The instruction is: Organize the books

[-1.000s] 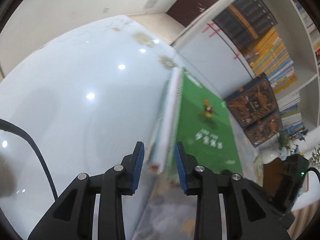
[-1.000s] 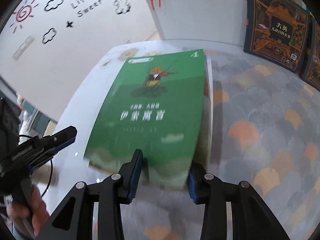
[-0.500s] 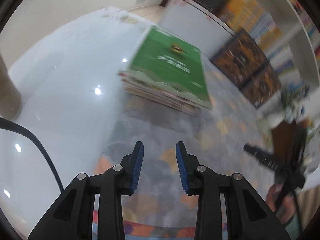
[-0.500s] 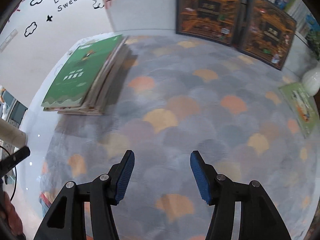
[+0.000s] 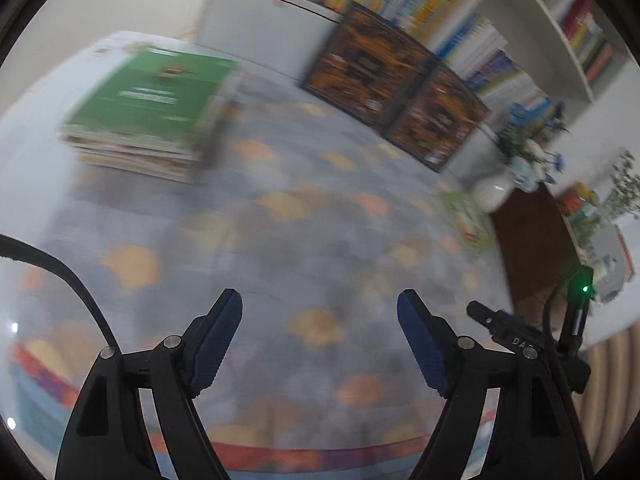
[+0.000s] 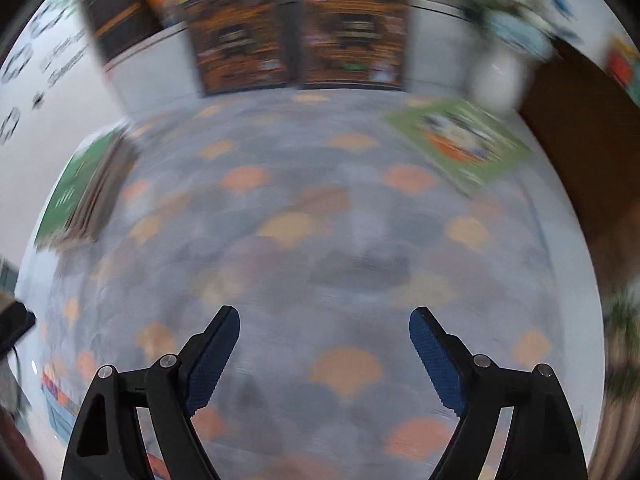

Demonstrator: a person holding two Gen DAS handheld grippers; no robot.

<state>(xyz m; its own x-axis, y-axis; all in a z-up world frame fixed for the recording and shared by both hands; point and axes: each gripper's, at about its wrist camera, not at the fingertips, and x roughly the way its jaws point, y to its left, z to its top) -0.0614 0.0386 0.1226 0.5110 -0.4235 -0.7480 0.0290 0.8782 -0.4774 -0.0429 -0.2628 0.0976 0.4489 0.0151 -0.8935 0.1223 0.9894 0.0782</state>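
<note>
Left wrist view: the stack of thin books topped by a green-covered book lies flat at the far left of the grey mat with orange scallop shapes, its near edge showing several layered spines and page blocks. The same stack appears at the left edge of the right wrist view, again lying flat. A single light-green picture book with an orange illustration lies flat at the far right of the mat, well apart from the stack; in the left wrist view it shows as a blurred green slab just beside a white vase holding blue and white flowers.

The left gripper has its blue-padded fingers spread wide with only mat between them; nothing is held. The right gripper is likewise spread wide and holds nothing. Both hover over the near part of the mat, well apart from either book. The right gripper's black body, with a green indicator light, shows at the right edge of the left wrist view.

Two dark brown boxed volumes with orange ornament stand upright side by side against the white shelf base at the far edge of the mat. Above them, rows of coloured book spines fill the white bookshelf. Both views are motion-blurred; cover lettering cannot be read.
</note>
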